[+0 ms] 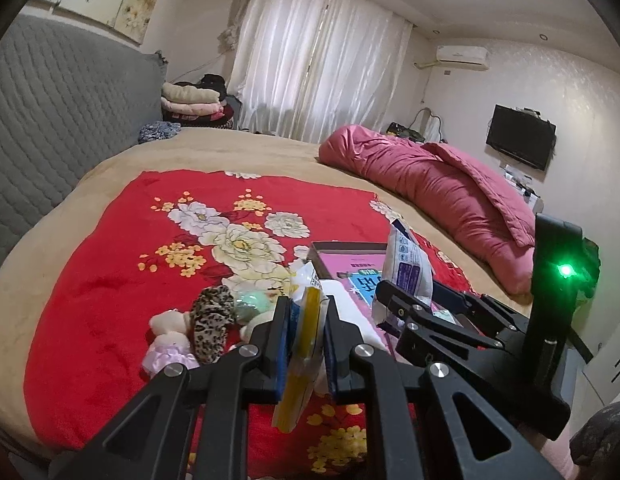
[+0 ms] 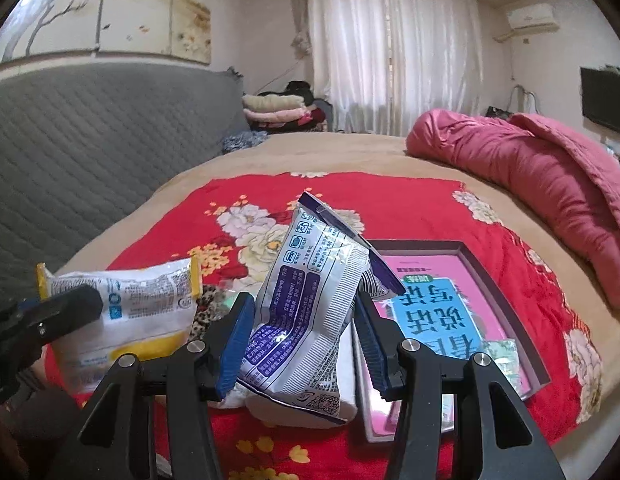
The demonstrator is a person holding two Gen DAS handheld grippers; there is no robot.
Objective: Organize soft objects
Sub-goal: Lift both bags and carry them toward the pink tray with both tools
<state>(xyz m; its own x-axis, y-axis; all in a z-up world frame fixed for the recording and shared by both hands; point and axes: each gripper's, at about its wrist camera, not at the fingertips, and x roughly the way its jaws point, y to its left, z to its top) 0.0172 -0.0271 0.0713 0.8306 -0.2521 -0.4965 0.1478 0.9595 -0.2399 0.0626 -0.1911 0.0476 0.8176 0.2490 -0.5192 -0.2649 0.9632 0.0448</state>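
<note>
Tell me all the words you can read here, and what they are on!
"说话写话": big upside-down characters on the pink box; the other row, beginning "看", is partly hidden.
Small green label on the box: too small to read.
Purple packet: lots of fine print, too small to read.
Yellow packet: print too blurred to read.
Air conditioner: logo too small to read.

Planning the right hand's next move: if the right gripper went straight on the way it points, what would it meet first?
Probably the pink-lidded box, lying just ahead; the right gripper already grips the purple-and-white packet. Depth is uncertain.
</note>
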